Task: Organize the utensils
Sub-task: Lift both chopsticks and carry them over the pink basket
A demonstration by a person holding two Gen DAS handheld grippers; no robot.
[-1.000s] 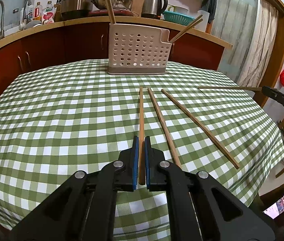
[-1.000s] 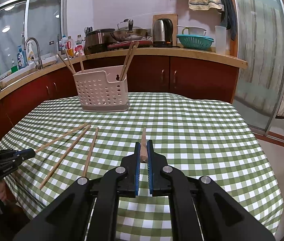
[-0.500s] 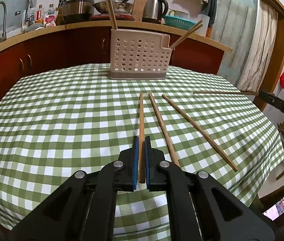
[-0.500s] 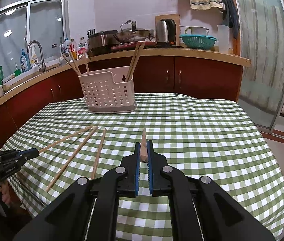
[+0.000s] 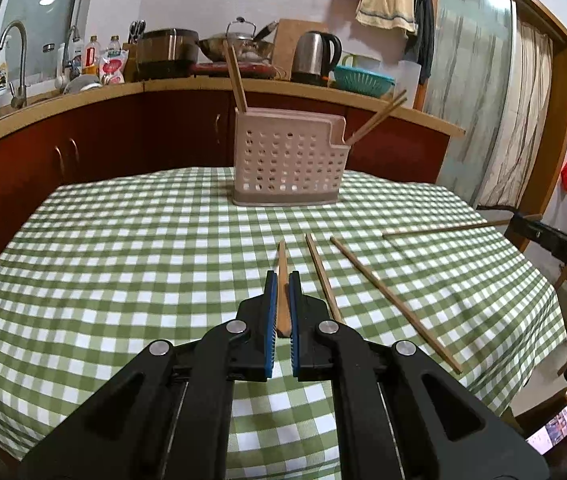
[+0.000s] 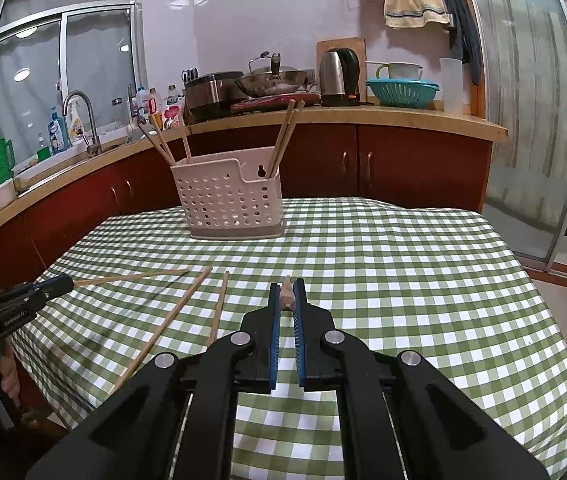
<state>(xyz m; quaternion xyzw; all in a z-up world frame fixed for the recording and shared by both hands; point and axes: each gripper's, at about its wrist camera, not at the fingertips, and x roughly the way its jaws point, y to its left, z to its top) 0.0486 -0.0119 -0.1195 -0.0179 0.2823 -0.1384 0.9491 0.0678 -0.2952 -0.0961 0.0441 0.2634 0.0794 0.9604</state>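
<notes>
Green-white checked cloth [image 5: 131, 264] over round table, soft woven look, draped at edges. Vs 1 s ago in left wrist view: more wall and hanging towels in sight up top, caddy lower in frame, held stick far shorter looking past the pads, its tip off the cloth. Right wrist view: nearly same, caddy a bit lower.

Beige plastic caddy [image 5: 287, 164], boxy, perforated w/ round holes, stepped rim, darker base; at 12 o'clock on table. Holds wooden sticks: pair leaning from left compartment, pair from right compartment in left view.

L gripper [image 5: 282, 280]: black w/ blue ribbed pads, jaws clamped tight on chopstick [image 5: 282, 264], thin tapered pale wood, pointing to 12.

R gripper [image 6: 288, 294]: same build, jaws pinched on second chopstick [image 6: 286, 294], seen end-on, only stub showing; long shaft visible at 3 o'clock in left view.

Two loose chopsticks [image 5: 387, 296] flat on cloth at 1–4 o'clock of L gripper, apart, roughly parallel, slim and straight.
</notes>
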